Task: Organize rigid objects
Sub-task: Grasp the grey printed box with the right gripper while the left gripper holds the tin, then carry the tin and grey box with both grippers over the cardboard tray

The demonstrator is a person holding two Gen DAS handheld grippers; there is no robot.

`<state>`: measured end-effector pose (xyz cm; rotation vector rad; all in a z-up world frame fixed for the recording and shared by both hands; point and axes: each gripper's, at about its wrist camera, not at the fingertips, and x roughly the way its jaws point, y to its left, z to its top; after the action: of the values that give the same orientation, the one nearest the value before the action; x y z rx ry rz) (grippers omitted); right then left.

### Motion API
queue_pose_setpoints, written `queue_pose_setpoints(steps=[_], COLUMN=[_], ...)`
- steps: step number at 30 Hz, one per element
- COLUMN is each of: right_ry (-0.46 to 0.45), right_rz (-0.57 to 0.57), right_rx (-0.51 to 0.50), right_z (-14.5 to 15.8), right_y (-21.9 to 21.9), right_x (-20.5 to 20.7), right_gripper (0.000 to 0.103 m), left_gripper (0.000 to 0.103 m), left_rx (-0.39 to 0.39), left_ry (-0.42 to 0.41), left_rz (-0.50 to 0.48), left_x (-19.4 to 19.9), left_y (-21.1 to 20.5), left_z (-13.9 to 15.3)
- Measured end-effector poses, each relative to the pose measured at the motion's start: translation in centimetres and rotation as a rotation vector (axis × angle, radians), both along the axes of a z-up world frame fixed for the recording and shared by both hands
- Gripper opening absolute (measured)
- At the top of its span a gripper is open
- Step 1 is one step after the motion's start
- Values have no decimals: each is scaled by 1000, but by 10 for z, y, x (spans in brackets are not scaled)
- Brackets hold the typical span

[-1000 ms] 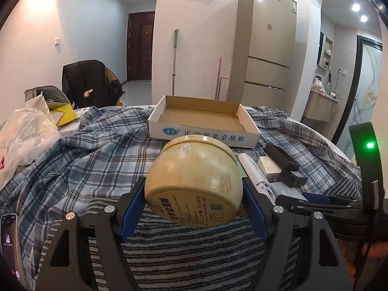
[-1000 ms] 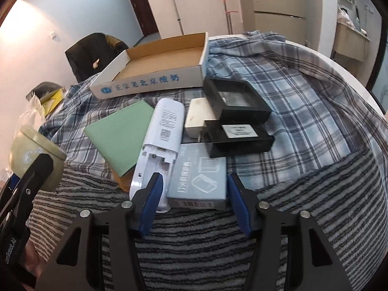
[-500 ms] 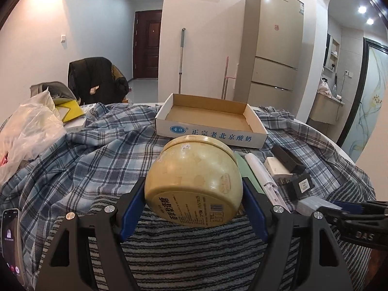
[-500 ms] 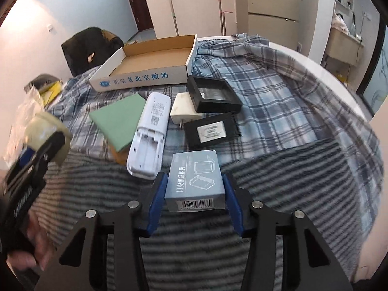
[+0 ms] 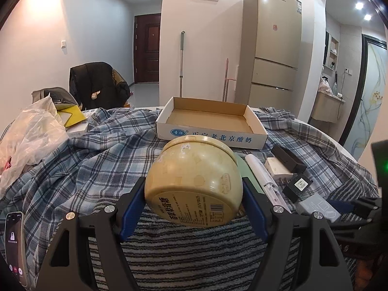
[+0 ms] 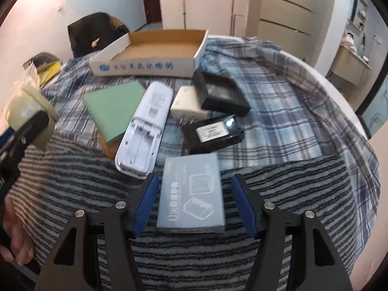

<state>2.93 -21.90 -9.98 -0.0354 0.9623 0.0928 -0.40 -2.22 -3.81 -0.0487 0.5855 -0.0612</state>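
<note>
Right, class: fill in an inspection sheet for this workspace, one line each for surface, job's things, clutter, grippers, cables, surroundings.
Surface: plaid cloth and striped blanket over a table.
Job's things: empty cardboard tray; yellow tin; grey box; white remote; green pad; white adapter; two black boxes.
Clutter: plastic bag; phone.
Grippers: left gripper shut on the tin; right gripper jaws apart around the grey box, gaps visible.
Cables: nothing seen.
Surroundings: fridge, door, mop.
</note>
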Motion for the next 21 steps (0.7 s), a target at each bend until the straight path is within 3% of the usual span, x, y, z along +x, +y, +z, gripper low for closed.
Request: queue_pose_setpoints(steps=[1,2,3,9,12,14,18,21], right_ry=[0,-7,-17,-66,-76,-95,-204,-243], right_rz=[-3,-4,-5,-20,-31,-48,-91,-85], right_rx=[-22,-40,-54,-68,-36,-14,-19,0], right_z=[-2,-3,-3,7,14,20,36,49], right_y=[2,3,4,1,-6,-12,-16,-17], right_x=[-1,-2,-5,-15,-17,-18,-23,-26], right_gripper=[57,47,46,46,46,46,46,46], left_gripper=[77,77,77,77,77,77,77,77], left_rx=[0,-1,-1,-12,-79,-74,-46,-71], left_ry=[0,0,-1,-20,-56,-70,-73,-108], left_rz=[1,0,0,-1,-26,-3,-10,-50], left_x=[0,0,0,-3,-12,-16,-20,-27], left_y=[0,0,0,3,13,16,15,20], left_z=[0,0,0,2,8,13,23,35])
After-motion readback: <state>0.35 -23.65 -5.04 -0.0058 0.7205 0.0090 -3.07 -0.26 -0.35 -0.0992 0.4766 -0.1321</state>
